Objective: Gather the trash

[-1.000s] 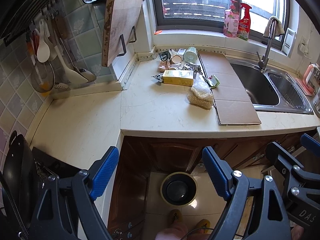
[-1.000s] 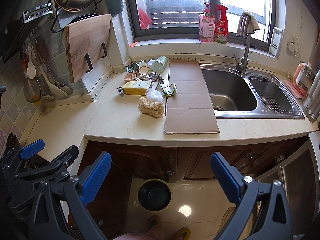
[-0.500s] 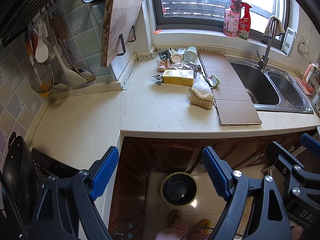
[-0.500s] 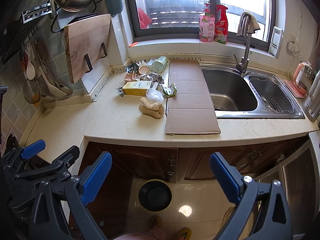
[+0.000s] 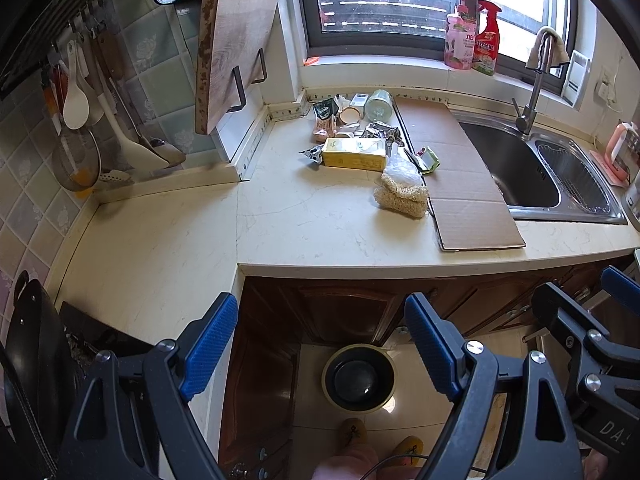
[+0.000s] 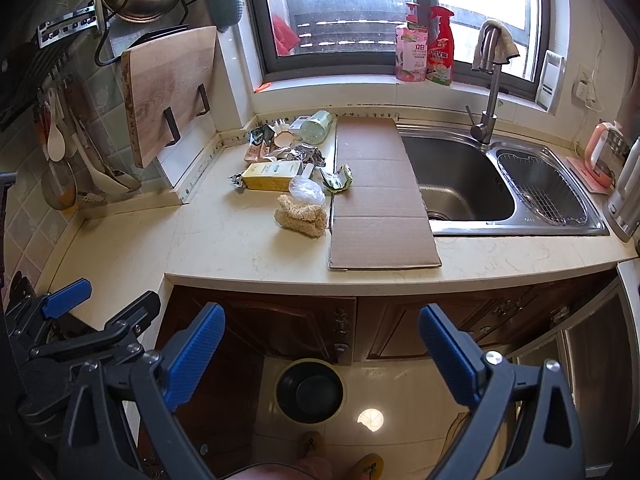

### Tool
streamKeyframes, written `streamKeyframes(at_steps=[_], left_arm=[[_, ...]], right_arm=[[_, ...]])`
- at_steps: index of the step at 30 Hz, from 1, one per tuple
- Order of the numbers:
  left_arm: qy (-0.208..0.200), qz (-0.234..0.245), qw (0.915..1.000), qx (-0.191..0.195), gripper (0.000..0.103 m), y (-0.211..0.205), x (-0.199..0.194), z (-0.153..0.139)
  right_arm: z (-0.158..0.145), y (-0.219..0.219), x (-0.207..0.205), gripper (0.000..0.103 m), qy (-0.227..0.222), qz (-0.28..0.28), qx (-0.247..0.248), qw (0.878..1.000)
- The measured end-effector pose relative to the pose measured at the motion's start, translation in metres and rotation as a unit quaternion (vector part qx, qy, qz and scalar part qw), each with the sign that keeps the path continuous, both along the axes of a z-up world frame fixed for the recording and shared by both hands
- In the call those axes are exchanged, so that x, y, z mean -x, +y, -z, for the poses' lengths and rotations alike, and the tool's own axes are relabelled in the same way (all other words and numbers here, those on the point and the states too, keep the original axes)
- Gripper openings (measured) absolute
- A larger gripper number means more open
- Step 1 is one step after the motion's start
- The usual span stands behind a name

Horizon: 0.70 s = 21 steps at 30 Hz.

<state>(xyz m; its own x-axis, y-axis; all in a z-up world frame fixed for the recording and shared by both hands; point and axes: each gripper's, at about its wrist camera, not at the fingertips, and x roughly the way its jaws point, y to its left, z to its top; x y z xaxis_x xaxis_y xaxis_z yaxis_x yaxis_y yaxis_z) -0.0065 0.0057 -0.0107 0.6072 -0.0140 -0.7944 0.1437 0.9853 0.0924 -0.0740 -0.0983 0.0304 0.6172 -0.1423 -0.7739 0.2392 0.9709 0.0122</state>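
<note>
Trash lies at the back of the cream counter [image 5: 320, 216]: a yellow box [image 5: 354, 153], a beige loofah pad [image 5: 401, 201] under a clear plastic bag [image 5: 401, 168], foil wrappers [image 5: 382, 133], a green wrapper [image 5: 429, 158], a pale green cup on its side [image 5: 378, 103] and a flat cardboard sheet [image 5: 460, 176]. The same pile shows in the right wrist view, with the box [image 6: 274, 169] and cardboard [image 6: 378, 196]. A black trash bin [image 5: 359, 377] stands on the floor below; it also shows in the right wrist view [image 6: 311, 390]. My left gripper [image 5: 320, 344] and right gripper [image 6: 322, 354] are open and empty, held in front of the counter edge, above the bin.
A steel sink [image 6: 460, 176] with tap and drain basket [image 6: 542, 188] is on the right. A cutting board [image 5: 228, 52] and hanging utensils [image 5: 80, 96] line the left wall. Spray bottles [image 6: 424, 48] stand on the sill. A black pan [image 5: 28, 356] sits at far left.
Both views have shifted only slightly; the grippers stay open and the trash has not moved.
</note>
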Motion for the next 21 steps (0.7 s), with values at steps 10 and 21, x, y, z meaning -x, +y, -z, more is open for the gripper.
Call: streamKeyframes(at_steps=[10,21], left_arm=[[0.015,0.019,0.9997,0.003,0.084,-0.007,-0.033,0.003],[0.025,0.049,0.9985,0.000,0.084,-0.014,-0.103,0.012]], right_arm=[[0.005,-0.001,-0.022,0.096,0.008,0.010,0.009,1.000],[0.016,-0.014,-0.067,0.085,0.023,0.027,0.015,0.999]])
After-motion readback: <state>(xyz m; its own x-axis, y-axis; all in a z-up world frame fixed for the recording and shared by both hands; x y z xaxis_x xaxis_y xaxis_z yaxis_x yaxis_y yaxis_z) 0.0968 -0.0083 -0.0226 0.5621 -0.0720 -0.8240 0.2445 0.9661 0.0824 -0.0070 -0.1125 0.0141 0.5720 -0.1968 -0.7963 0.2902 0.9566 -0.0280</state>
